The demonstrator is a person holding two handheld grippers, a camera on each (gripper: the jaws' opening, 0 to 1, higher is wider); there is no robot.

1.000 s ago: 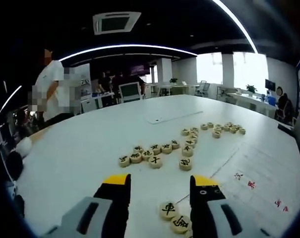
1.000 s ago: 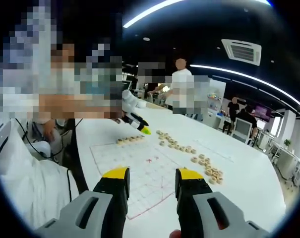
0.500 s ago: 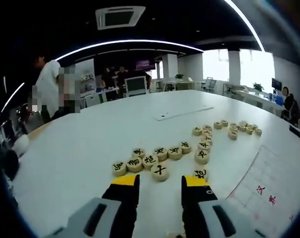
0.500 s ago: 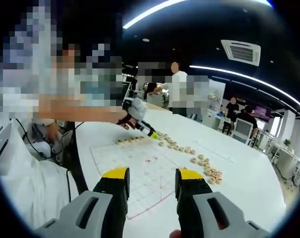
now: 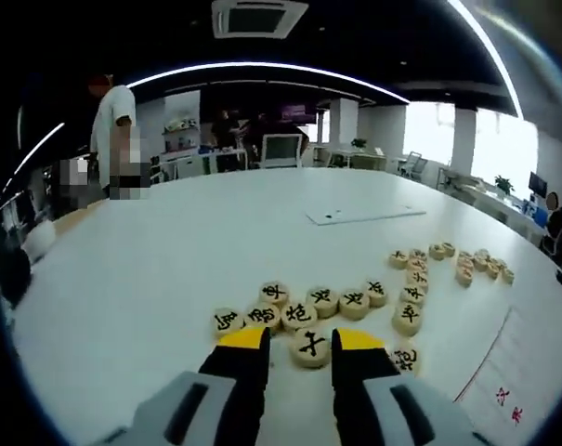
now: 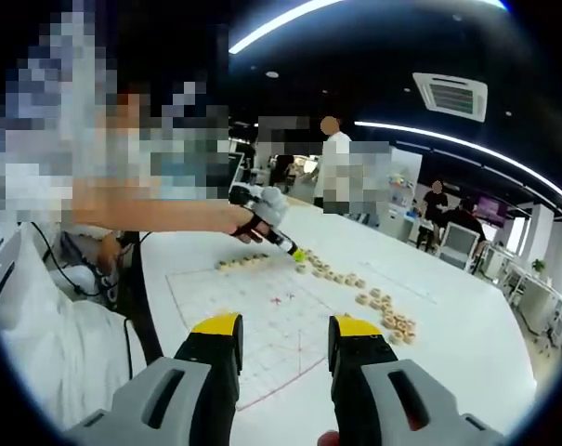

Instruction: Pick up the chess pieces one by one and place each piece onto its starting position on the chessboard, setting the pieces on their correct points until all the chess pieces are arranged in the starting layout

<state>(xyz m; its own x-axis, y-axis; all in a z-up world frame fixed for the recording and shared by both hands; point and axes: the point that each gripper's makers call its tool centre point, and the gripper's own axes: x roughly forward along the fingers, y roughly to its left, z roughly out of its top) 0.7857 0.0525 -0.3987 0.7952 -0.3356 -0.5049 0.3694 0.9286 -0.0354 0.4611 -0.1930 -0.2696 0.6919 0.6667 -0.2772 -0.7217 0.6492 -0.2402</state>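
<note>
We reach with the left gripper [image 5: 298,336], its yellow-tipped black jaws spread and framing a round pale wooden chess piece with a black character [image 5: 310,347] on the white table [image 5: 169,251]. The piece lies just ahead of the tips, at the near end of a curved row of similar wooden discs [image 5: 320,305], with a second cluster of discs [image 5: 452,268] farther off. The edge of the white chessboard sheet printed with red lines and characters [image 5: 513,372] shows to one side of the gripper. In the right gripper view, the right gripper [image 6: 275,328] hangs above the board's red grid [image 6: 262,311], jaws apart and empty, while the left gripper [image 6: 297,255] works among the discs beyond. We judge this the pick step: next, the jaws need to slide around the disc and close on it squarely.
</note>
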